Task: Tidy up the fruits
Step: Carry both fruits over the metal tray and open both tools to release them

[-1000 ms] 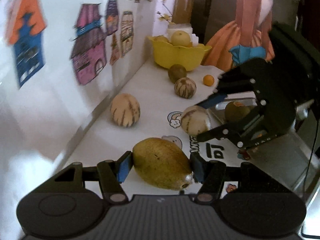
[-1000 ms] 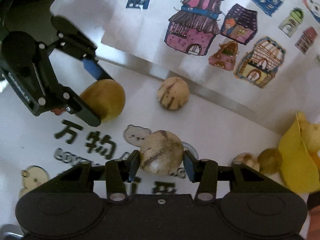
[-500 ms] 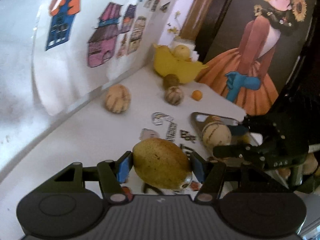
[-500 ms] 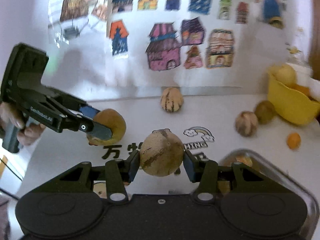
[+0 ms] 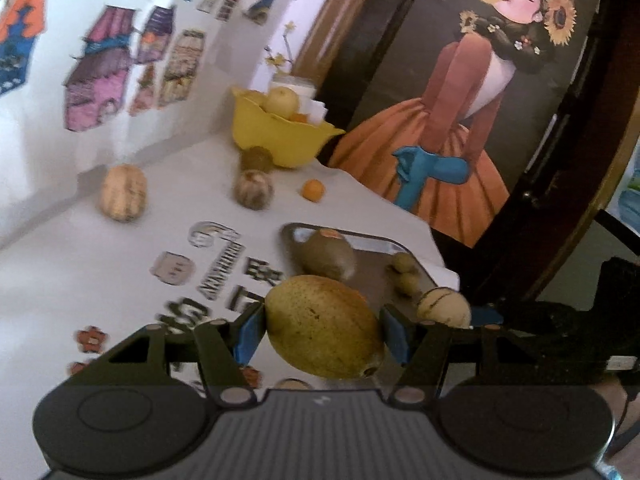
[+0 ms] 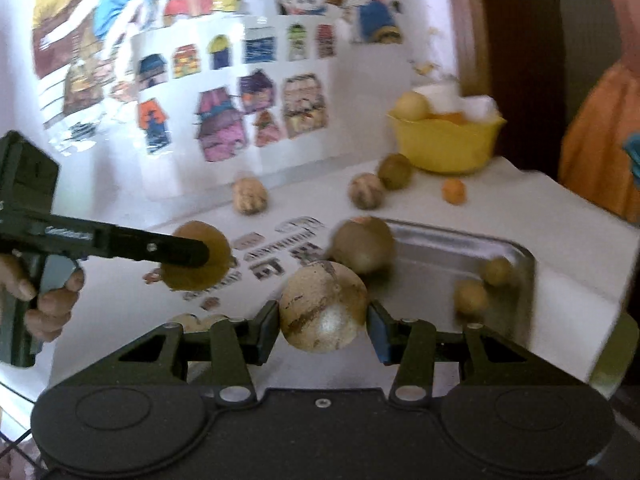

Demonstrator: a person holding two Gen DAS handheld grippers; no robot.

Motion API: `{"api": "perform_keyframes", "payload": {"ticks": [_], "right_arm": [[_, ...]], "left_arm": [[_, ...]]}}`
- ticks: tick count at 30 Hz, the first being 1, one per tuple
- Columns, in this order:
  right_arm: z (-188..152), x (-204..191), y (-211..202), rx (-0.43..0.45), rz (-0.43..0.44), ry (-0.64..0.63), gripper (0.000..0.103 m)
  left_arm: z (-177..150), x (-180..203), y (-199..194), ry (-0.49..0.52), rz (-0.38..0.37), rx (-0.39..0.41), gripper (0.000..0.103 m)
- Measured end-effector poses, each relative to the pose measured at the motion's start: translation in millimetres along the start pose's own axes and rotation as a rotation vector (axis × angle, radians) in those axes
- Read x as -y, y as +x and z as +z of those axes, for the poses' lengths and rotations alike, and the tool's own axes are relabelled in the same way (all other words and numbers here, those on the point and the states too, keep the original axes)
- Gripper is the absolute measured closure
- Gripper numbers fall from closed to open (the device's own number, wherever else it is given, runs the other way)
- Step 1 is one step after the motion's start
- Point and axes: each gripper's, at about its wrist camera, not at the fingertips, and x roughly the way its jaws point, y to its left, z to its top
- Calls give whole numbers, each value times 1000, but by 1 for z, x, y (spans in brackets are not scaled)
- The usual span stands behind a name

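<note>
Fruits: yellow-brown mango (image 5: 324,326) clamped in left gripper (image 5: 324,330), raised over the tray's near edge; striped melon (image 6: 323,306) pinched in right gripper (image 6: 323,320), beside it.
Tray: metal tray (image 6: 448,240) holding a green fruit (image 6: 362,244).
Surface: white table (image 5: 80,264), yellow bowl (image 5: 276,136) at the back wall.

We note the metal tray (image 6: 460,240) partly taken: a large brown fruit (image 6: 362,244) at its near-left end, two small yellow fruits (image 6: 472,296) toward the right wall; bare floor lies between. On the desk (image 5: 80,264), three loose melons (image 5: 122,192) and a small orange (image 5: 313,190) stand before the yellow bowl (image 5: 280,136).
</note>
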Motion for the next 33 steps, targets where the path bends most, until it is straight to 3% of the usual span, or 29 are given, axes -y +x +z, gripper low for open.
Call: {"api": "perform_keyframes", "payload": {"ticks": [10, 33], "right_arm": [[-22, 41, 0, -4, -134, 122, 54], [-24, 42, 7, -19, -200, 26, 53]], "left_arm": [[-11, 36, 32, 39, -24, -28, 37], [-20, 56, 59, 112, 49, -81, 37]]}}
